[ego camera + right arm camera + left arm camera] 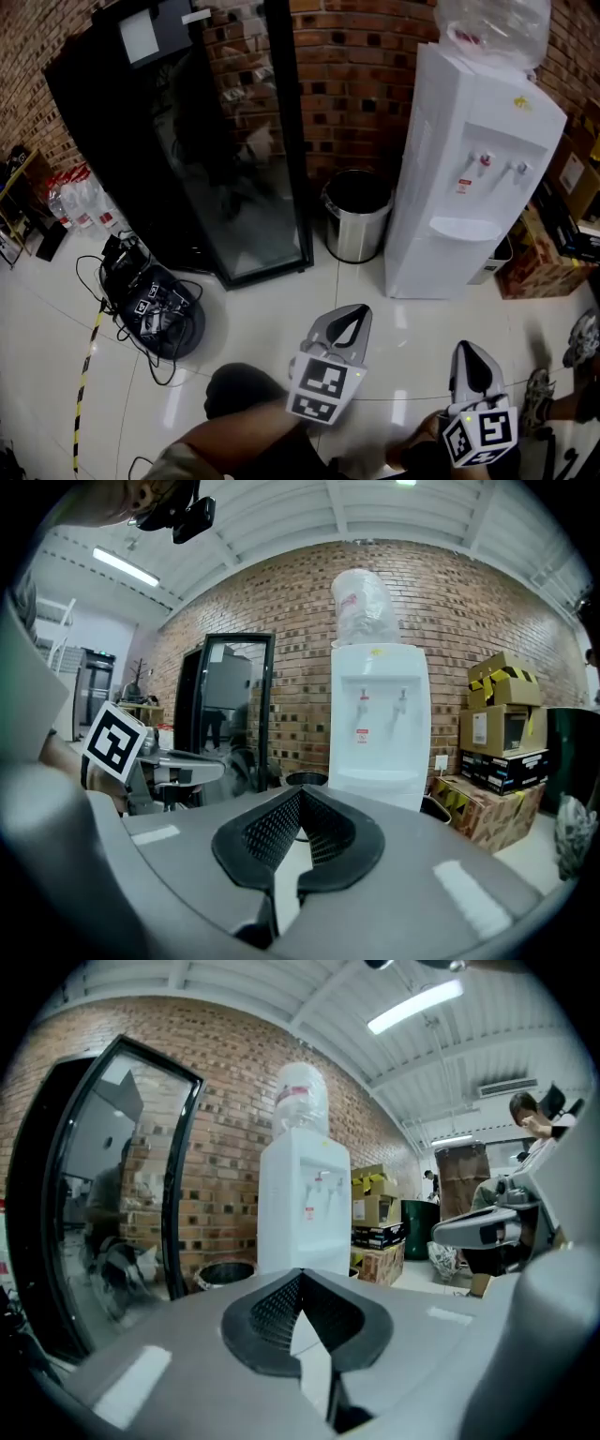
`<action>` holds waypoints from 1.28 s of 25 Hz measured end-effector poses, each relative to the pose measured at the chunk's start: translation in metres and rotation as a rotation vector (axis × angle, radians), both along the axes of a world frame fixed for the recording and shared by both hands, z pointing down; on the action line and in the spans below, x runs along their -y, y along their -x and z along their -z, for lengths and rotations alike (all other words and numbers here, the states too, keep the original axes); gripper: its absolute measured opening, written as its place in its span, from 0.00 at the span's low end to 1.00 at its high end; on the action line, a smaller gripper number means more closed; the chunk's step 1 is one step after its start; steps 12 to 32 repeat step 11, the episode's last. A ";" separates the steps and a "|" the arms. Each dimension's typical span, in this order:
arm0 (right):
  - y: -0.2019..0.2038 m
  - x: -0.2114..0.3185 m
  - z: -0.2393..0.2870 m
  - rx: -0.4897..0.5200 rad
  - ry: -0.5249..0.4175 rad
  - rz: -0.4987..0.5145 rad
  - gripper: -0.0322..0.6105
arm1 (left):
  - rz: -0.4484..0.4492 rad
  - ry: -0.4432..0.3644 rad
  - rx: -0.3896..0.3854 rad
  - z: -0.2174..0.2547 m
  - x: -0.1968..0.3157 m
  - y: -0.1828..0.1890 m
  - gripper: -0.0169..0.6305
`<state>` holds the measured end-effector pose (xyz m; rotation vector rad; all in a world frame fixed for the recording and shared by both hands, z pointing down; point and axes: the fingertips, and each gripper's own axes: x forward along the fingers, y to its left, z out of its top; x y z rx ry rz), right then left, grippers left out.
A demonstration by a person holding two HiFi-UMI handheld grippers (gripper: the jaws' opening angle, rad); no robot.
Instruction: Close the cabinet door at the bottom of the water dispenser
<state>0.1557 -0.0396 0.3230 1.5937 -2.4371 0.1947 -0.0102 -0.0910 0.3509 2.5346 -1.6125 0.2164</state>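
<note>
The white water dispenser (469,169) stands against the brick wall at the right, with a clear bottle (492,28) on top. It also shows in the left gripper view as the dispenser (302,1213) and in the right gripper view as the dispenser (380,724). Its lower front (441,272) looks flat and white; I cannot make out a door standing open, and both grippers' bodies hide that part in their own views. My left gripper (352,314) (301,1272) and right gripper (472,349) (300,789) hover over the floor, well short of the dispenser. Both are shut and empty.
A steel bin (357,217) stands left of the dispenser, next to a black glass-door fridge (216,141). Cardboard boxes (539,253) are stacked right of the dispenser. Cables and a dark device (155,305) lie on the tiled floor at the left. A person's shoe (583,337) shows at the right edge.
</note>
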 end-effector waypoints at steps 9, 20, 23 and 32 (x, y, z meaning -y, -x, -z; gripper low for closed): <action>-0.003 0.014 -0.003 0.032 0.000 -0.011 0.05 | -0.052 -0.055 -0.021 0.013 -0.002 -0.023 0.03; -0.004 0.016 -0.004 0.037 0.002 -0.012 0.05 | -0.057 -0.061 -0.020 0.014 -0.002 -0.025 0.03; -0.004 0.016 -0.004 0.037 0.002 -0.012 0.05 | -0.057 -0.061 -0.020 0.014 -0.002 -0.025 0.03; -0.004 0.016 -0.004 0.037 0.002 -0.012 0.05 | -0.057 -0.061 -0.020 0.014 -0.002 -0.025 0.03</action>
